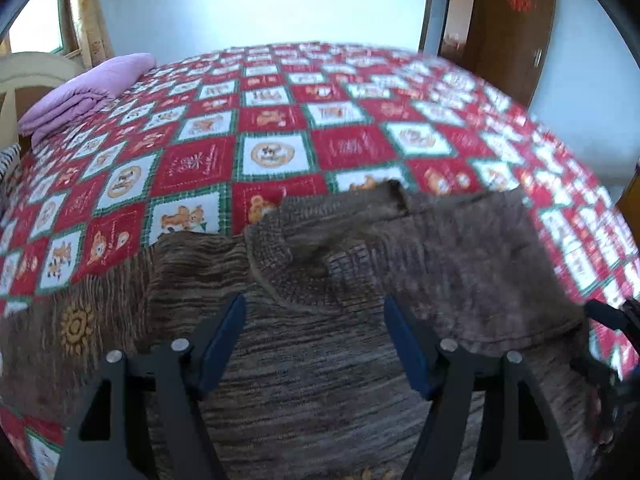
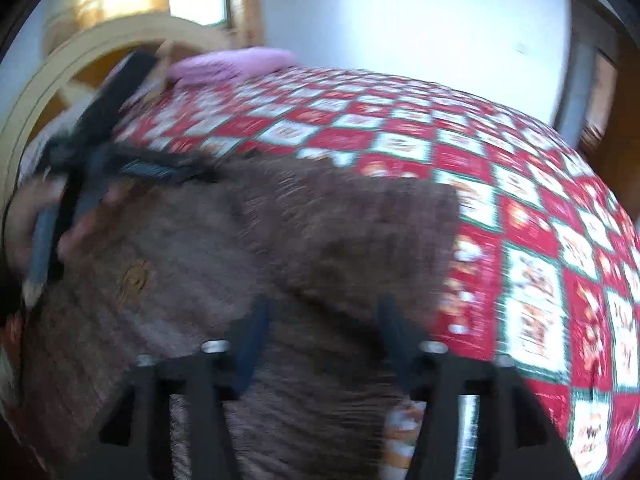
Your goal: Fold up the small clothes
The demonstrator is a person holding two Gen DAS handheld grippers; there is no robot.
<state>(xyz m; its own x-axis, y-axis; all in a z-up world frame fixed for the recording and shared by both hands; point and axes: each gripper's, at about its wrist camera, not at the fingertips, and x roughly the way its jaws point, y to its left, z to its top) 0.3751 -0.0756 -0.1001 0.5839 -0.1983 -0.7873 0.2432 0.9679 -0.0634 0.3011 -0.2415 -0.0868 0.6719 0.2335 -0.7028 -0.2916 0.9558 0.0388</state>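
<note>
Your left gripper (image 1: 314, 322) hangs with jaws wide apart, gripping nothing, above the brown sweater (image 1: 360, 280) lying on the checked quilt (image 1: 280, 128). Your right gripper (image 2: 322, 324) also stands parted and empty over the sweater's right part.

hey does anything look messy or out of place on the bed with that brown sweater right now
The brown sweater lies rumpled on the patchwork quilt, its ribbed collar bunched and one part folded over unevenly. Otherwise nothing stands out: the folded purple blanket sits neatly at the far corner.
</note>
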